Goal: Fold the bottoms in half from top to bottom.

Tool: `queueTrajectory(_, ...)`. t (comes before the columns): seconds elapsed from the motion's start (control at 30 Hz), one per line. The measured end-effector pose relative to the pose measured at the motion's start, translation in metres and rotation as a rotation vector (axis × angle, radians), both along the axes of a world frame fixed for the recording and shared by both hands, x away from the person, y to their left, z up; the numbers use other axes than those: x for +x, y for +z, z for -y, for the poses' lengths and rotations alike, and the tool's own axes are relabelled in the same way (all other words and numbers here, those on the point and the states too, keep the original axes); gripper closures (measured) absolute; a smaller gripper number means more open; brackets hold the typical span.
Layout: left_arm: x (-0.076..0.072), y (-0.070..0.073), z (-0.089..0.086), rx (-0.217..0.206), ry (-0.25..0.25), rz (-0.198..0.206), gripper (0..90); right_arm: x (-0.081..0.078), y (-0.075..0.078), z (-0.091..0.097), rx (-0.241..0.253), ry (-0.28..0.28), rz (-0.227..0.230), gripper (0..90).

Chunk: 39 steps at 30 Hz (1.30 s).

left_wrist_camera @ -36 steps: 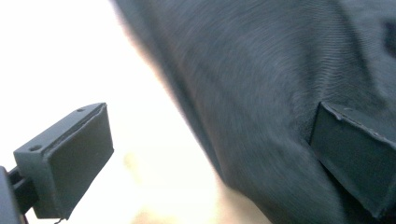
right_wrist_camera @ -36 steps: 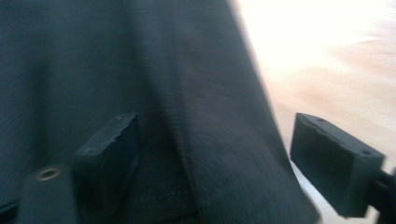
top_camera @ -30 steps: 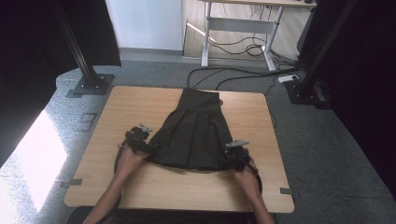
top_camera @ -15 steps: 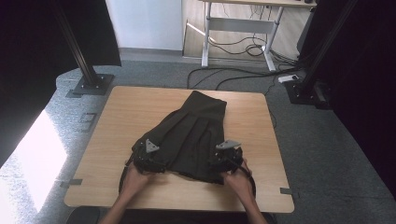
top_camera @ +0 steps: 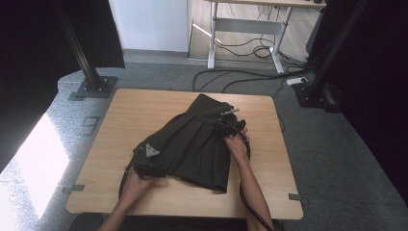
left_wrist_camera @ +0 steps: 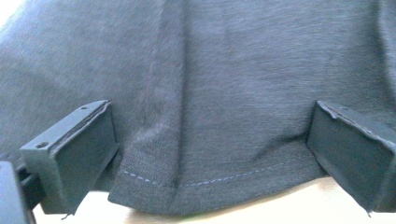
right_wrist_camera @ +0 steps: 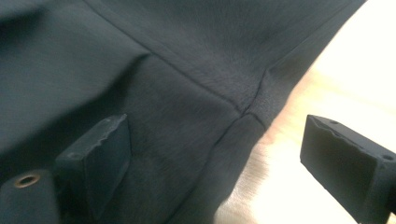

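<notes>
A dark pleated skirt (top_camera: pixel 192 144) lies mid-desk. The left gripper (top_camera: pixel 150 155), at the skirt's hem, and the right gripper (top_camera: pixel 230 121), whose jaws have just been opening, both stand apart, gripping nothing; unheld, the half-folded cloth could slip open.

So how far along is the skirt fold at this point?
Done: the dark skirt lies on the wooden table with its hem end brought up over itself, a shorter bundle. In hand: the left gripper sits open at the stitched hem, nothing pinched; the right gripper, whose jaws have just been opening, stands open beside the waist end. Left: probably another fold and smoothing.
</notes>
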State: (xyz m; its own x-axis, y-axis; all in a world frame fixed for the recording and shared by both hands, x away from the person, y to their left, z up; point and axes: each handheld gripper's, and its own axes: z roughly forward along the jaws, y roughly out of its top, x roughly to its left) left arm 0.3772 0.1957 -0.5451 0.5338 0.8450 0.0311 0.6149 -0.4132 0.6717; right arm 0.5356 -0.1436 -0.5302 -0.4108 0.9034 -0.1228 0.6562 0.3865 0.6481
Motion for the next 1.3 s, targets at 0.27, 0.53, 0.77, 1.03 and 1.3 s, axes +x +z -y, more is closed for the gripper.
queueTrajectory(0.27,0.063,0.006,-0.055,0.061,0.150,-0.025,0.0,-0.063,-0.003,-0.011,0.017,0.040,-0.020,13.5)
queueTrajectory(0.53,0.126,0.014,-0.058,0.119,0.184,-0.047,6.8,-0.181,-0.007,-0.052,-0.014,0.138,0.016,12.4)
queueTrajectory(0.77,0.081,0.048,-0.078,-0.035,0.165,-0.002,11.0,-0.182,0.036,-0.017,0.069,0.193,0.021,12.9)
queueTrajectory(1.03,0.021,0.042,-0.064,-0.129,0.061,-0.050,12.7,-0.147,0.068,-0.013,0.090,0.207,0.085,9.5)
queueTrajectory(1.3,0.024,0.005,-0.038,-0.064,0.093,-0.097,7.7,-0.092,0.043,-0.045,0.065,0.238,0.054,2.0)
